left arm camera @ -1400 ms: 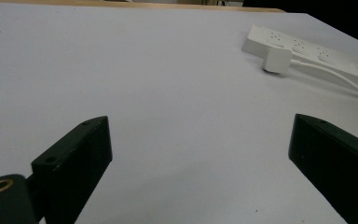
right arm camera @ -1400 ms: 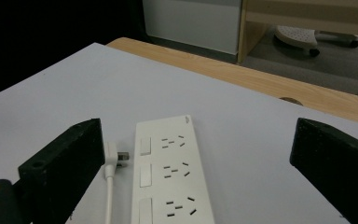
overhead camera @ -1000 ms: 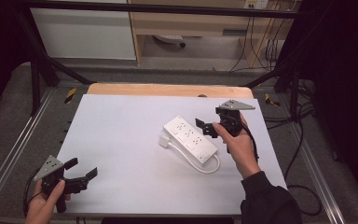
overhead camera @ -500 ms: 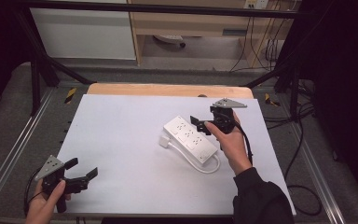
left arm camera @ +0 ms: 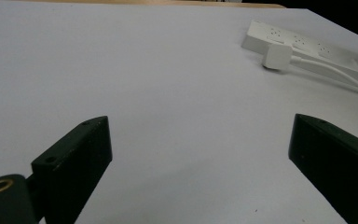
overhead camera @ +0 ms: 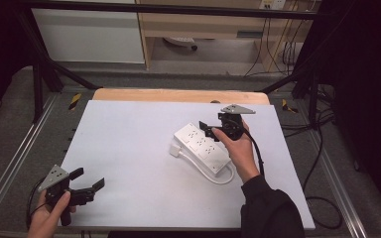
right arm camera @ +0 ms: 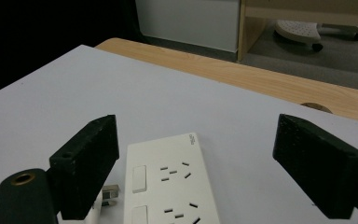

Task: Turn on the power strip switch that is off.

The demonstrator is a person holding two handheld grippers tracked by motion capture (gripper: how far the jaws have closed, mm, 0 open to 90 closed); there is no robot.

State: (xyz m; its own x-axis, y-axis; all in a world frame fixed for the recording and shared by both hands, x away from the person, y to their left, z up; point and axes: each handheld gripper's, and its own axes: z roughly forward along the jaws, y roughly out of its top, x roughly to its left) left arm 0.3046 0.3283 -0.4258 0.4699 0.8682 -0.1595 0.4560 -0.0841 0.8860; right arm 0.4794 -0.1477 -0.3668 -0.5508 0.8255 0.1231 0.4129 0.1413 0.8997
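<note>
Nearest, our left gripper (overhead camera: pixel 87 189) waits wide open and empty; farther off, our right gripper (overhead camera: pixel 209 130), jaws just narrowing yet gripping nothing, straddles the power strip (overhead camera: pixel 201 147) mid-table; closing off-centre, we judge, could skid it or snag its plug (overhead camera: pixel 175 148).

Power strip (overhead camera: pixel 202 146): white plastic, smooth, slightly glossy; its cable (overhead camera: pixel 218 176) and plug (left arm camera: pixel 278 56) look the same. Table (overhead camera: pixel 134 148): white, matt, smooth top with a few tiny specks; bare wood with visible grain along the far edge. Right gripper (right arm camera: pixel 196 158) and left gripper (left arm camera: pixel 200 163): black, matt pads, faintly rough, each with a brass-coloured metal insert.
</note>
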